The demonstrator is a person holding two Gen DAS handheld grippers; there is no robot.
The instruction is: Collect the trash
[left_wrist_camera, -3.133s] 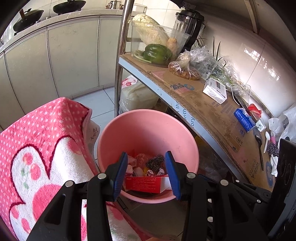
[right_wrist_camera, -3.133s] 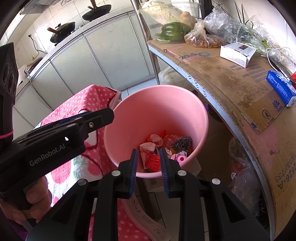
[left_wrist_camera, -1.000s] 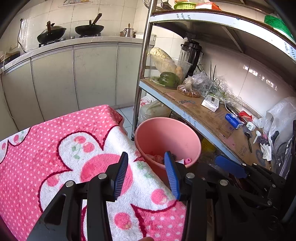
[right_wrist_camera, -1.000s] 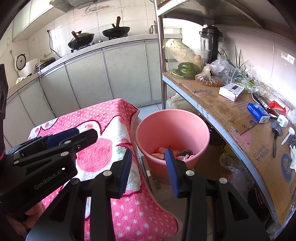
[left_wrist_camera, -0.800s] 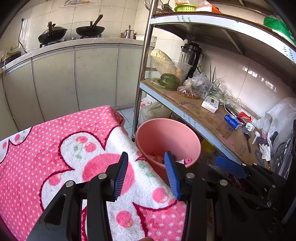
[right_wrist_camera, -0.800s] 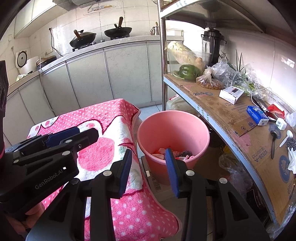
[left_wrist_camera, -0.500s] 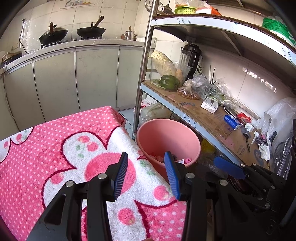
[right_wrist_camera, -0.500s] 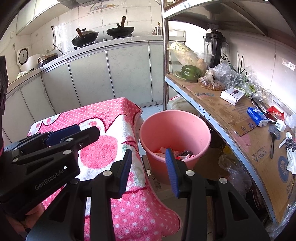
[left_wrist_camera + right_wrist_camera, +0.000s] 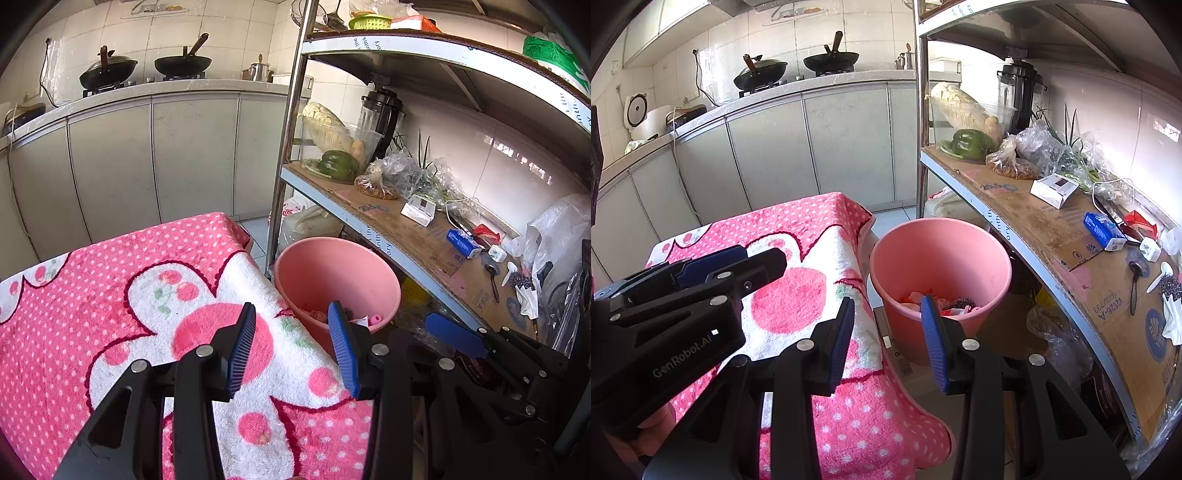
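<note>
A pink bucket point(image 9: 369, 269) point(image 9: 967, 243) stands on the floor between the towel-covered table and the metal rack. Trash point(image 9: 945, 306) lies in its bottom: wrappers, a steel scourer, a small pink piece. My left gripper point(image 9: 291, 347) is open and empty above the towel's right edge, a short way back from the bucket. My right gripper point(image 9: 888, 339) is open and empty, above the towel's edge and the bucket's near rim. Each gripper also shows in the other's view, the right one point(image 9: 454, 336) at lower right and the left one point(image 9: 731, 266) at left.
A pink dotted towel point(image 9: 110, 295) covers the table at left. A metal rack point(image 9: 1052, 229) at right has a cardboard-lined shelf with vegetables, bags, small boxes and spoons. Grey kitchen cabinets point(image 9: 147, 155) with woks on top stand behind.
Both grippers have pulled up and back from over the bucket, so more of the towel and kitchen shows. The right gripper opened wider than 3 s ago. Both stay empty.
</note>
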